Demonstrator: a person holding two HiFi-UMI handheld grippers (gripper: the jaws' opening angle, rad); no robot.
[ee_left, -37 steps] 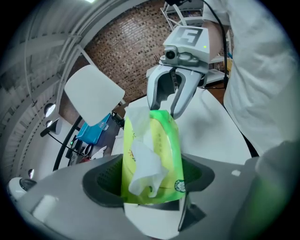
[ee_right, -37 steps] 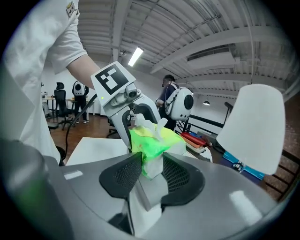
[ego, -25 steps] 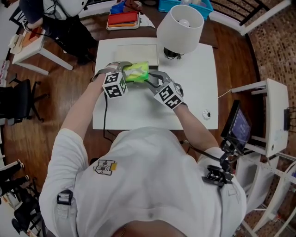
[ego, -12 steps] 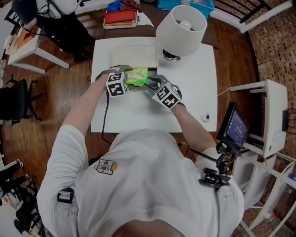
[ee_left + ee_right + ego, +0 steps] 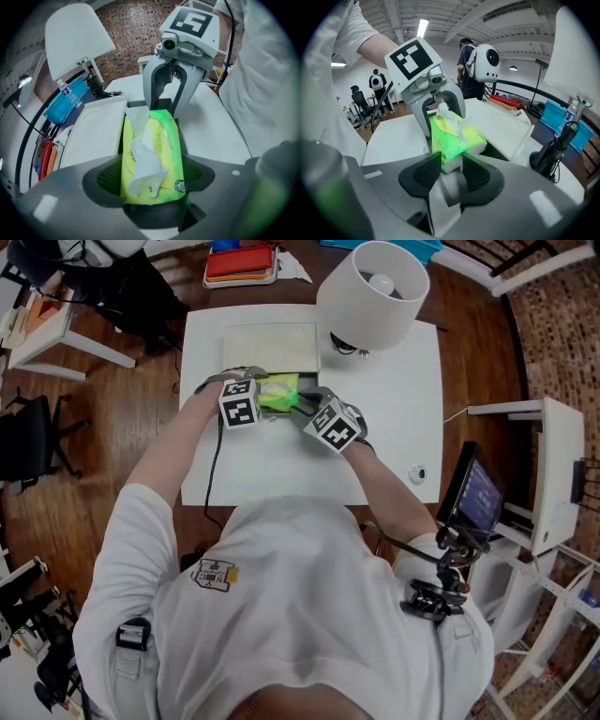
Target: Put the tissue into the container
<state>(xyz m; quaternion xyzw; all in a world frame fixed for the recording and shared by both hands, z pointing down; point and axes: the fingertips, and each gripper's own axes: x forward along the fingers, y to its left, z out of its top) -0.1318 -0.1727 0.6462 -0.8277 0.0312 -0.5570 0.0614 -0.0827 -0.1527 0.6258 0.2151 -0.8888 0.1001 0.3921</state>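
Observation:
A bright green tissue pack (image 5: pixel 277 392) with a white tissue sticking out of its top hangs just above the white table (image 5: pixel 394 427), held between both grippers. My left gripper (image 5: pixel 262 390) is shut on the pack (image 5: pixel 152 154) across its width. My right gripper (image 5: pixel 302 401) is shut on the opposite end of the pack (image 5: pixel 452 138). The shallow white container (image 5: pixel 270 343) lies right behind the pack, at the table's far side. Its pale top (image 5: pixel 93 131) shows left of the pack in the left gripper view. A dark opening (image 5: pixel 499 150) shows beside the pack in the right gripper view.
A white lamp (image 5: pixel 373 292) stands at the back right of the table, its black base close to the container. A small round object (image 5: pixel 418 473) lies near the right edge. Red books (image 5: pixel 242 263) sit beyond the table. A tablet on a stand (image 5: pixel 473 498) is at the right.
Both grippers have kept their hold on the pack. The two marker cubes have drawn slightly closer together, and the head view has shifted a little.

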